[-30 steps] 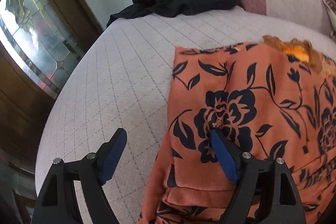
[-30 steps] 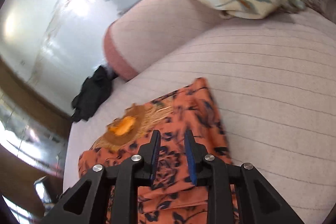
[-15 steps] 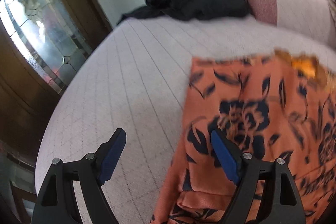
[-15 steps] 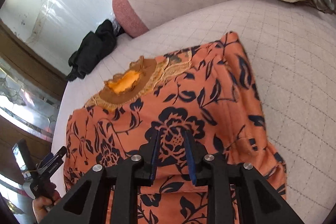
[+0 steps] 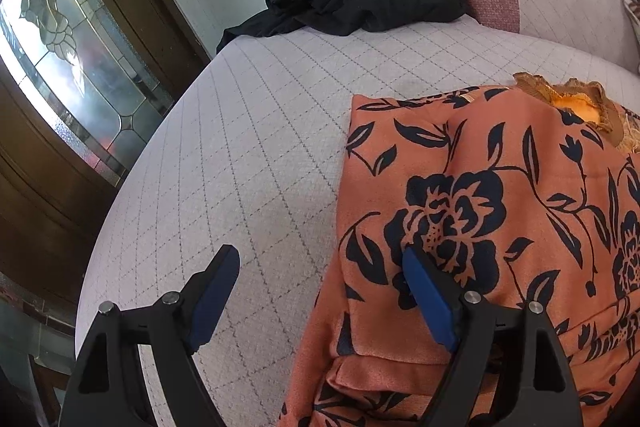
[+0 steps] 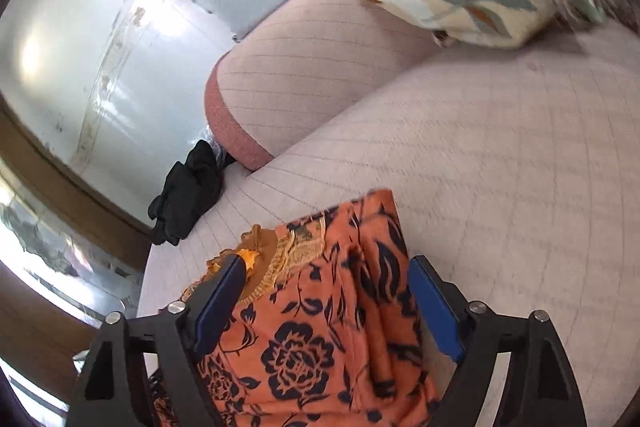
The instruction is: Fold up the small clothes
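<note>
The orange dress [image 5: 500, 211] with dark blue flowers lies flat on the pale sofa seat [image 5: 248, 155]. Its long side runs from the front edge toward the backrest [image 6: 320, 75], with the gold neck hole [image 5: 576, 103] at the far end. The near end is folded over. The left gripper [image 5: 320, 267] hangs over the dress's left edge, jaws wide apart. The right gripper [image 6: 324, 283] also has its jaws wide apart, holding nothing. A black cloth [image 5: 360, 3] sits at the seat's far corner.

No readable text, labels or numbers anywhere
</note>
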Demonstrator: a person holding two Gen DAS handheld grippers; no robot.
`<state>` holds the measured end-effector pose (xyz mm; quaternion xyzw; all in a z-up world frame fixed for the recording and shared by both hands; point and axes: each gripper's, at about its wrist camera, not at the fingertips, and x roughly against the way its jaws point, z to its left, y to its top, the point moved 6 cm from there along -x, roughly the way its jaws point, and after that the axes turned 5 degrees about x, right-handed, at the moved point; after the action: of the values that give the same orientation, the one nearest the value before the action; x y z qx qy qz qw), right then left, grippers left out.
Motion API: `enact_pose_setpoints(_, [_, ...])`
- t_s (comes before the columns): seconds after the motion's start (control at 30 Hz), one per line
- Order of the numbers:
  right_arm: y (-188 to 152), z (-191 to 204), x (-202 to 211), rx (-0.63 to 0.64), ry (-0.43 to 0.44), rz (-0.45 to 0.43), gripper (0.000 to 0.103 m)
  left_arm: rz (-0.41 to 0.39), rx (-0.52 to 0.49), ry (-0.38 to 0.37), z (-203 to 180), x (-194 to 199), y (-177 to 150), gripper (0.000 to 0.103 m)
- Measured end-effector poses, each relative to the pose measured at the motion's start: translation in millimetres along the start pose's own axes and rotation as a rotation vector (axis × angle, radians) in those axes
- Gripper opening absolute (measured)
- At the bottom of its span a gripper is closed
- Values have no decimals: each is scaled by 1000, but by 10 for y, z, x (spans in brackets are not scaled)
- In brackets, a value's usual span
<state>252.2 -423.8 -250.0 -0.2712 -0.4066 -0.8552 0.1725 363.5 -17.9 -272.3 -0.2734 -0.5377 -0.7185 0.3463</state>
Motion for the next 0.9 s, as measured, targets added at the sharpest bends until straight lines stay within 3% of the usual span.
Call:
enact_pose_setpoints(0.1, [62,125,-172,57,33,47,65,-9,-20,12,-35,12,-1,84])
enact_pose_setpoints(0.2, [-26,67,-375,93,-31,107,61,0,-6,3,-30,-8,12,84])
enact_pose_setpoints(0.37, [-204,-64,-652,82,-45,199,38,-7,-11,11,-32,8,10,84])
enact_pose_setpoints(0.4, [-220,-67,-683,91,-58,200,32,-9,-13,12,-37,6,15,84])
enact_pose_setpoints(0.43, [-227,-65,-673,102,-76,194,14,-9,-14,12,-38,7,16,84])
enact_pose_setpoints(0.47, [-217,-74,-653,105,-83,189,11,-8,-13,11,-36,7,18,84])
enact_pose_setpoints(0.57, [-153,7,-527,131,-100,132,9,-4,-6,7,-30,7,15,84])
enact_pose_setpoints(0.73, [-16,0,-284,165,-213,34,8,-4,-10,7,-35,19,0,84])
enact_pose_setpoints(0.9, [-199,-240,-569,123,-251,185,13,-7,-21,18,-40,23,-3,84])
